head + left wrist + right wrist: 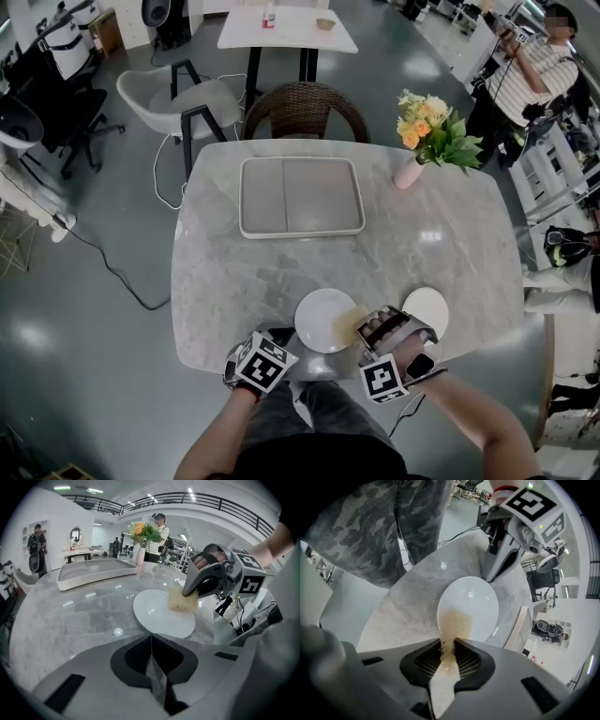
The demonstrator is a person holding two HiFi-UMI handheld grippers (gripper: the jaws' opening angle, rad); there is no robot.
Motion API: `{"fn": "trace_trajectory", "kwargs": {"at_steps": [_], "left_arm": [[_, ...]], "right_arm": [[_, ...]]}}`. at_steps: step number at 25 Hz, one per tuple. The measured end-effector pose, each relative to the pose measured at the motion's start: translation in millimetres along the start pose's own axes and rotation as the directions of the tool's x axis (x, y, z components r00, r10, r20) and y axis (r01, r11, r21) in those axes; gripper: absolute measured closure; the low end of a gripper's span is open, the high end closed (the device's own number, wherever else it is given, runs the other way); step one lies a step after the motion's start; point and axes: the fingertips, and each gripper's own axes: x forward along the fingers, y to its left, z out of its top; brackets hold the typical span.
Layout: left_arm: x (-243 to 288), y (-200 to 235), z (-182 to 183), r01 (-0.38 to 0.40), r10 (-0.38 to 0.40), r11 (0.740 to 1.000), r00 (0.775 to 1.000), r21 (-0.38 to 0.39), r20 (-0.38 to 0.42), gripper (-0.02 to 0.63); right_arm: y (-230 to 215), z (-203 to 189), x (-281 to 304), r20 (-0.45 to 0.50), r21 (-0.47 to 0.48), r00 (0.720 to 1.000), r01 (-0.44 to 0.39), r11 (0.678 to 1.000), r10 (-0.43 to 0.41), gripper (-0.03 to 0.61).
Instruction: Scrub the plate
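**Plate scrubbed at the table's near edge**

The plate (325,320), white and round, is seen in the lower middle of the head view, lying on the grey marble table (281,272). A beige scrubber (452,625) is clamped between the jaws of the right gripper (449,641) and is pressed onto the plate's surface near its rim. The left gripper (151,637) is closed with nothing seen between its jaws; its tips are set at the plate's rim, though contact cannot be confirmed. A second small white dish (427,311) lies just right of the right gripper. A grey tray (301,195) sits at the frame's centre, and a vase of flowers (431,136) at upper right.
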Motion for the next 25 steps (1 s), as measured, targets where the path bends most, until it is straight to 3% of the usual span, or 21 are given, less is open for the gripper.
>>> {"fn": "trace_trajectory", "kwargs": {"at_steps": [13,19,25], "left_arm": [[1,-1,1,-0.006,0.006,1.0,1.0,-0.002,-0.002,0.598],[2,-2,0,-0.019,0.021,0.998,0.999,0.053,-0.028,0.598],[1,-2,-1,-0.02,0.022,0.998,0.999,0.063,-0.033,0.598]], "right_arm": [[0,48,-14,0.11,-0.076,0.994,-0.02,0.997,0.028,0.508],[-15,55,-12,0.105,-0.147,0.994,0.014,0.989,0.002,0.508],[-40,62,-7,0.128,-0.142,0.991,0.051,0.989,-0.033,0.508]]}}
